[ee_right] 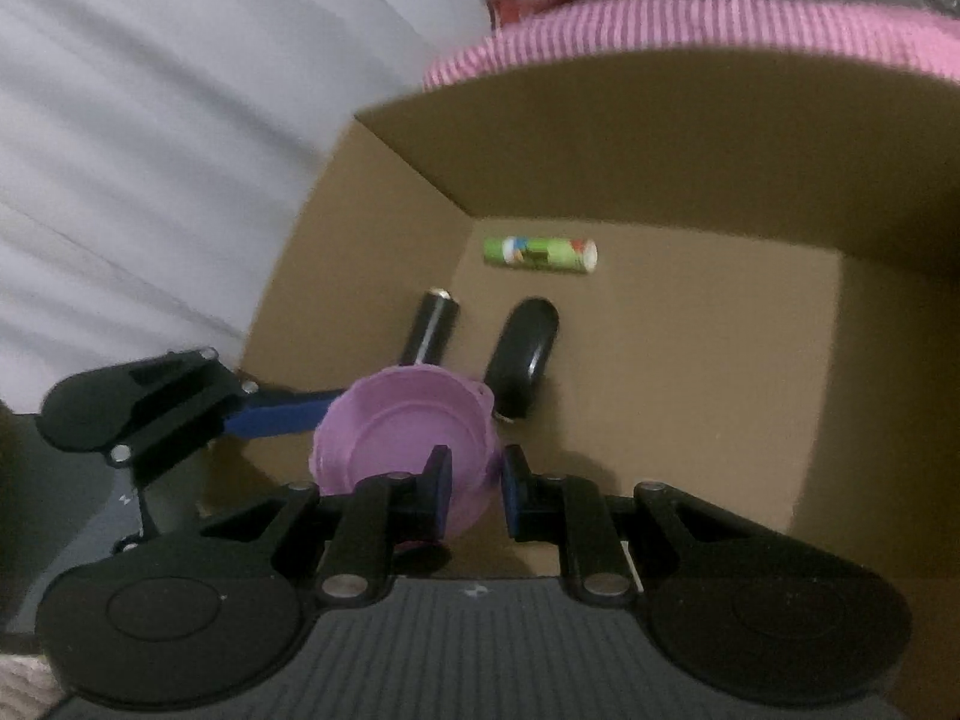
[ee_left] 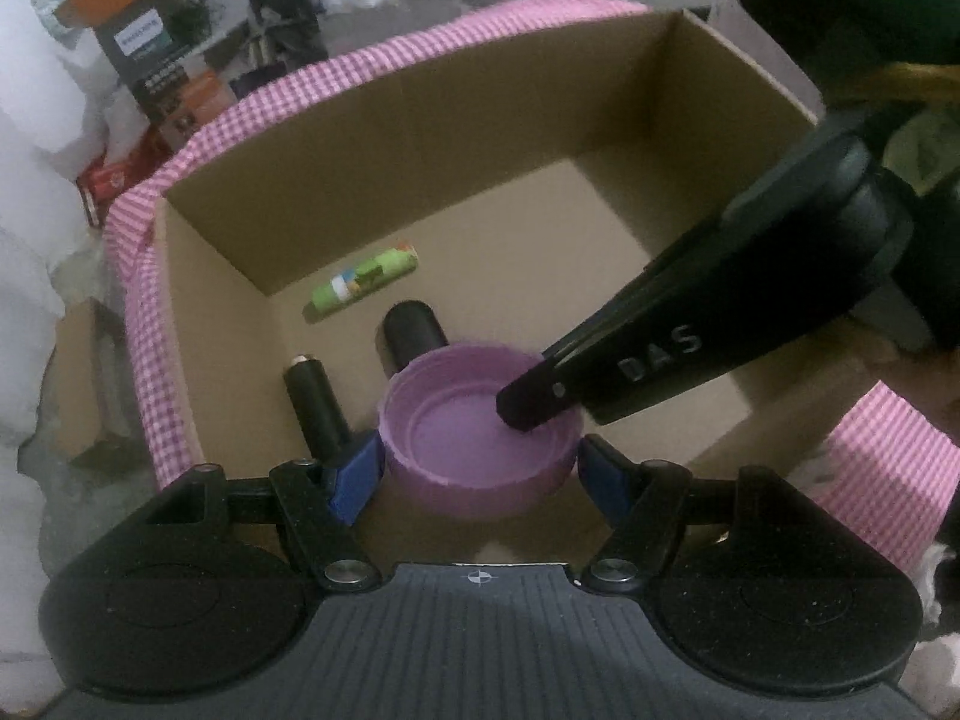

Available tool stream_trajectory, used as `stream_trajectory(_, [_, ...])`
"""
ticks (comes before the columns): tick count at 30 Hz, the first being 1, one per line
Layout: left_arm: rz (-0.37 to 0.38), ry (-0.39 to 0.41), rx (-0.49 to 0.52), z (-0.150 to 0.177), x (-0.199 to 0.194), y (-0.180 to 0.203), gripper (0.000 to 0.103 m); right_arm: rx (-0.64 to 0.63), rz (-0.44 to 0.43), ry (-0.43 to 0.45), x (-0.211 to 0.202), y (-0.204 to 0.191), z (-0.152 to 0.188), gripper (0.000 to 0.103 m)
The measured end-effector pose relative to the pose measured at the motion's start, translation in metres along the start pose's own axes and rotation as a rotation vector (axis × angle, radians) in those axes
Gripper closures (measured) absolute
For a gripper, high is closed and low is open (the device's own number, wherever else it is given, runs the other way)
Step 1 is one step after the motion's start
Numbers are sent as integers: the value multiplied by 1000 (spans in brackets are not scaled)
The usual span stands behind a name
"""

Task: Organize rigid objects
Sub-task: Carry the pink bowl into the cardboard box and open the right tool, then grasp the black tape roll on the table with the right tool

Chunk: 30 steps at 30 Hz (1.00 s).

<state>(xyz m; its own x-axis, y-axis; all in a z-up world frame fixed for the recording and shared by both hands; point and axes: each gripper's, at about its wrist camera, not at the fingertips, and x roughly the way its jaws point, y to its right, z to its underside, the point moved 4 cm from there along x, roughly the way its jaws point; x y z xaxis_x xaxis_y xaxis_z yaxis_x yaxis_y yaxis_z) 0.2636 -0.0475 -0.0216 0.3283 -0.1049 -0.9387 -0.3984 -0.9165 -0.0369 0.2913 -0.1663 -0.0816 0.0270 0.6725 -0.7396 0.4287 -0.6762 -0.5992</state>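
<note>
Both tongs on the purple lid [ee_left: 480, 444] inside the box [ee_left: 456, 120] — left tongs [ee_left: 480, 468] clamp its sides, right tongs [ee_right: 477, 495] pinch its rim — next, let go gently.

purple lid [ee_left: 480, 438], green printed tube [ee_left: 364, 279], two black cylinders [ee_left: 316, 405], brown box [ee_left: 540, 120], pink-and-white checked cloth [ee_left: 276, 102], blue gripper pads [ee_left: 354, 474].

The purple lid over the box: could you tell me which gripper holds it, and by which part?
Both: the left gripper spans the purple lid across its outer wall, and the right gripper pinches its rim.
</note>
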Motion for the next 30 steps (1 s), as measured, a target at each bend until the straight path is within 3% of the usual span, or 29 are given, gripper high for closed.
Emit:
stream_trajectory(6, [18,-46,-11,1,3,-2,27,14,5,-96,22,4,3,84])
stream_trajectory(11, [26,-39,-51,-3,-2,-6,26,24,3,-106,25,3,2,82])
stream_trajectory(17, [48,62,-98,0,-30,-8,21,27,-62,21,-21,-4,4,79])
stream_trajectory(19, [59,103,-107,4,-44,-8,19,17,-70,75,-42,-8,10,70])
stream_trajectory(21, [71,144,-117,10,-59,-7,19,-5,-65,140,-63,-14,19,48])
stream_trajectory(30, [103,332,-140,64,-119,8,15,0,-110,331,-137,-29,87,47])
